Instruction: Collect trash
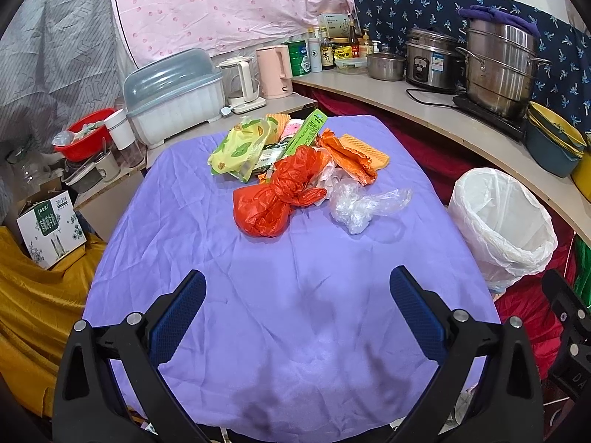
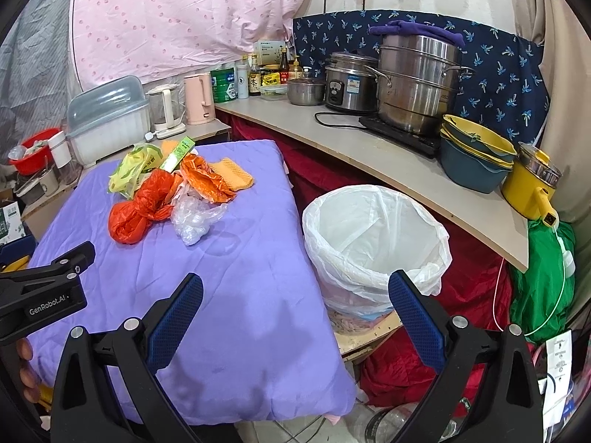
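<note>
The trash is lying in one loose heap toward the far end of the purple-covered table, and you are looking at mostly soft, featherweight stuff: a knotted red-orange plastic bag nearest you, a crumpled clear plastic bag touching its right side, and behind them an orange foil wrapper, a yellow-green snack packet, a green carton and an orange waffle-textured cloth. I judge the film bags will be crushing flat and sliding under the pads, so you are best aiming for the twisted knot of the red-orange bag, where the plastic is bunched thick; the clear bag wants a pinch through its densest crumple. The carton looks stiffer and should take a grip across its narrow faces. Your left gripper is hovering over the near, bare cloth with its jaws spread wide and nothing between them; your right gripper is likewise wide apart and empty, straddling the table edge and the white-lined bin that is standing just beside the table on your right. Hard to make out: what is sitting under the packets at the back of the heap, whether the red-orange bag is holding anything inside, and the bin's bottom, which the liner folds are hiding.
</note>
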A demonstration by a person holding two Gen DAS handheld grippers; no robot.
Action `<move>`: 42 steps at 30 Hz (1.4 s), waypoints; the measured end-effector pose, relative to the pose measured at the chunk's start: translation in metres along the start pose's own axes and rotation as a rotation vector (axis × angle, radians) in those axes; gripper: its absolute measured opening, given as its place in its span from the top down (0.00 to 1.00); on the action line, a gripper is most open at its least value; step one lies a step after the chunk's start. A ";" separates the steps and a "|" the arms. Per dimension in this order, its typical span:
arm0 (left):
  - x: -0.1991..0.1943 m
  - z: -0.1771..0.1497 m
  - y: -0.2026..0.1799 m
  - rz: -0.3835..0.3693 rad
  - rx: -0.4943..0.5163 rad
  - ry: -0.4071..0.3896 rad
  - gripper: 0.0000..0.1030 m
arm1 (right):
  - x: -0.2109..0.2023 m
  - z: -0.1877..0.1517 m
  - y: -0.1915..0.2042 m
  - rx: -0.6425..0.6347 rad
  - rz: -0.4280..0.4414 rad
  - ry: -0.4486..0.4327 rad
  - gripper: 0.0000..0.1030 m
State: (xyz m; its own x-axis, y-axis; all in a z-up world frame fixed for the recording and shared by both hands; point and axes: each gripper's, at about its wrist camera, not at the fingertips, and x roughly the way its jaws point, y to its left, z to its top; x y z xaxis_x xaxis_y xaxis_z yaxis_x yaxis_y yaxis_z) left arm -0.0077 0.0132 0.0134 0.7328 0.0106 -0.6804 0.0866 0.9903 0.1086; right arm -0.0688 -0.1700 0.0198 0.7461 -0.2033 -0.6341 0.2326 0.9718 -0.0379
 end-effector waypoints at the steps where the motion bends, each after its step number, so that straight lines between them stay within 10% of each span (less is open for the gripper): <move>1: 0.001 0.000 0.000 0.000 0.001 -0.002 0.08 | -0.001 0.000 0.000 0.001 -0.002 -0.001 0.07; 42: 0.095 0.028 0.060 -0.002 -0.105 0.074 0.07 | 0.096 0.023 0.049 0.002 0.006 0.077 0.07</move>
State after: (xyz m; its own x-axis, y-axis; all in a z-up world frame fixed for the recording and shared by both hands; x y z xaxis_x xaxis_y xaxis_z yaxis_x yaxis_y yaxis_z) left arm 0.0858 0.0701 -0.0244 0.6808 0.0152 -0.7323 0.0135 0.9994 0.0333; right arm 0.0284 -0.1445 -0.0251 0.6975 -0.1875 -0.6917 0.2296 0.9727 -0.0322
